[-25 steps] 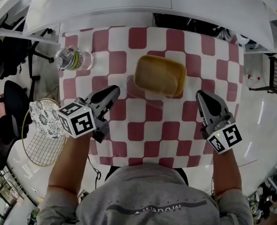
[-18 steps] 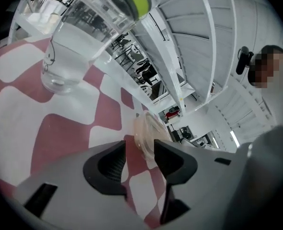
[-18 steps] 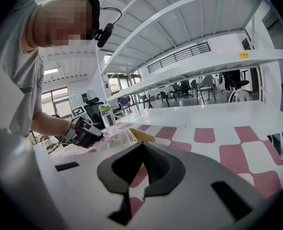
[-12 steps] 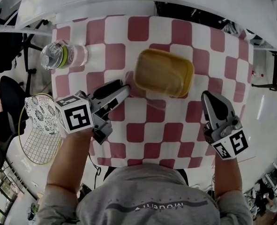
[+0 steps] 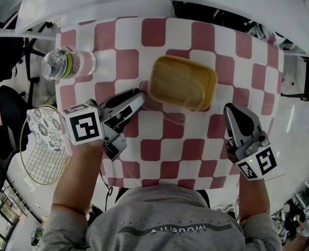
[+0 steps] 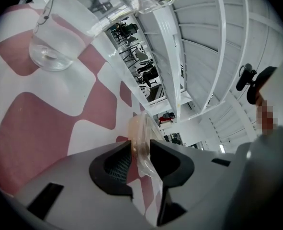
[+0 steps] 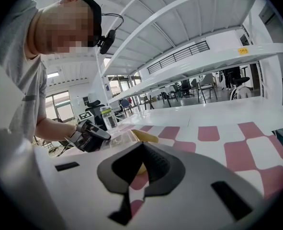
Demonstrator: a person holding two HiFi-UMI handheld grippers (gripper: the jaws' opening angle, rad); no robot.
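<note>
— Tabletop [image 5: 164,150] in red-and-white checks, yellow loaf [image 5: 183,82] near its middle. What has changed?
— Now the left gripper [image 5: 138,97] has closed in: its jaws pinch the clear plastic [image 6: 140,128] at the loaf's left end, so the wrap looks held. The right gripper [image 5: 231,110] sits well apart, jaws clenched, empty.

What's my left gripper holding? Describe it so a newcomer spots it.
On the checked table, look to the middle: a yellow block lies in clear plastic, and the left gripper pinches that plastic at its left end. It is the only yellow thing; the bottle at the far-left corner is clear with a green band.
</note>
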